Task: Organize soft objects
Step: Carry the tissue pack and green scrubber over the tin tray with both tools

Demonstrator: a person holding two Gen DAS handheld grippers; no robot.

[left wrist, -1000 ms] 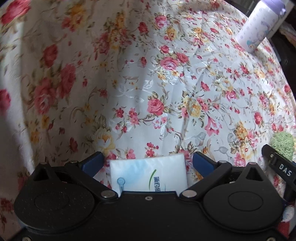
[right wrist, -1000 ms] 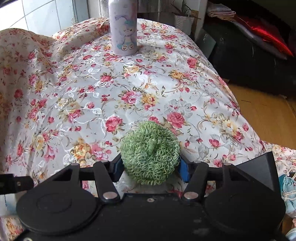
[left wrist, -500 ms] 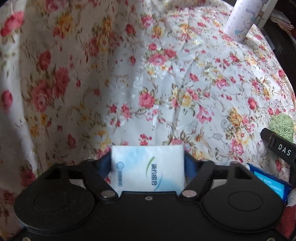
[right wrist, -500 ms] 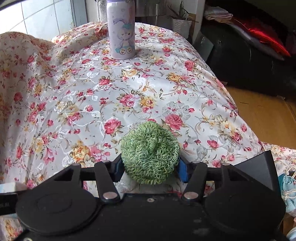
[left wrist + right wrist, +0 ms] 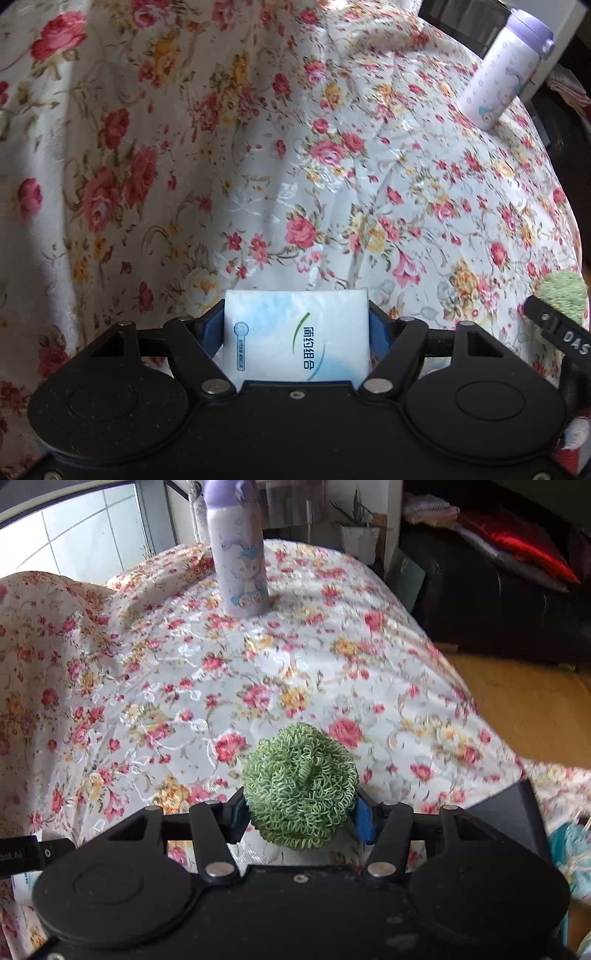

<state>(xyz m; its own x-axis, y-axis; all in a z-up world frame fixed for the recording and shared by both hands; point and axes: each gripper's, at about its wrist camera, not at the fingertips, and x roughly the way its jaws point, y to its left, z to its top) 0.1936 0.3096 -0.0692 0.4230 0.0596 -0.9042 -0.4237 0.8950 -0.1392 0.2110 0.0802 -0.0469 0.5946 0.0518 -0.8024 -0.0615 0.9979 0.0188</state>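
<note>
— Tissues up on the left: the left gripper [image 5: 296,334] is clamped on a white tissue pack [image 5: 295,338], both blue pads pressed against its short sides, carried over the near edge of the flowered cloth [image 5: 258,166].

— And the right gripper [image 5: 300,812] pinches a green scrubber ball [image 5: 300,788], springy coils bulging above the pads. Also over the near edge, toward the right side.

— So both loads look airborne. What makes a good set-down?

— Keep the squeeze gentle, I'd say; both things give, and a hard grip could crush the pack or let the ball pop out.

— Where to put them?

— My guess: side by side on the flat middle of the cloth, clear of the purple bottle [image 5: 238,557] at the far edge. Lower until each touches, then let go.

— Watch the folds on the left; the pack could slide there.
</note>
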